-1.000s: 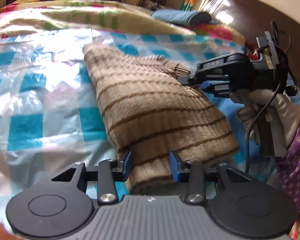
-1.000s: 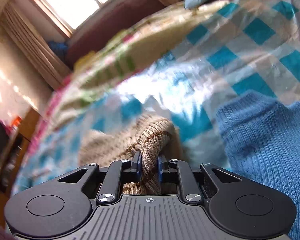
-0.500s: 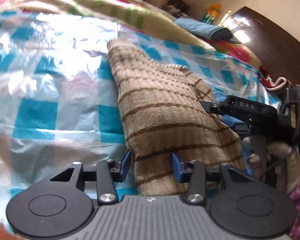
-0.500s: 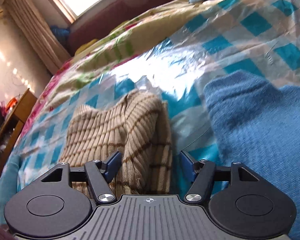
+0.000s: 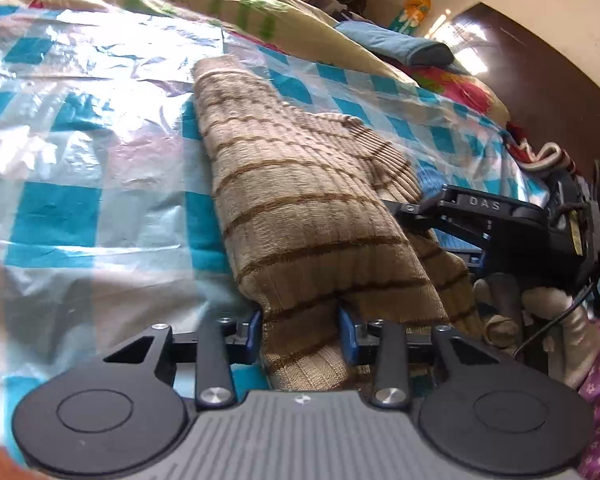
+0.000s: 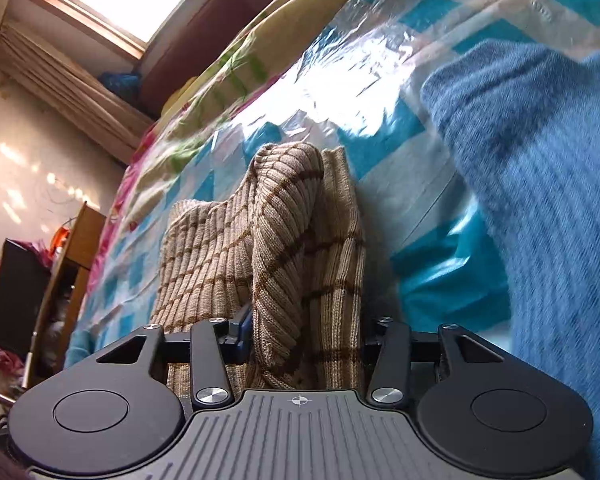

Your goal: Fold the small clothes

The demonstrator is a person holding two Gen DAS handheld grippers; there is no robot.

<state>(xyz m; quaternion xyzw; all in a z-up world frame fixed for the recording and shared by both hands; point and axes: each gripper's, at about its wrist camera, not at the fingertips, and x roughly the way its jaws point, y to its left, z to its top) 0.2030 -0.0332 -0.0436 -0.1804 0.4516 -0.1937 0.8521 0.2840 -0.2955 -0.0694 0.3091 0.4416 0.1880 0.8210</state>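
- The beige striped sweater (image 5: 300,208) lies folded lengthwise on the checked plastic sheet (image 5: 60,208) covering the bed, probably ready for a cross fold.
- The left gripper (image 5: 300,330) has its fingers spread around the near hem, not pinching.
- The right gripper (image 6: 304,340) likewise straddles bunched knit, fingers spread.
- A blue knit (image 6: 540,184) crowds the right side; there is bare sheet toward the left edge.

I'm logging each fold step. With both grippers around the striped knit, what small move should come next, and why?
Probably draw both grippers back off the beige striped sweater. The left gripper and right gripper both stand open around loose edges, and the sweater lies doubled over on the checkered plastic sheet, so this fold looks laid down.
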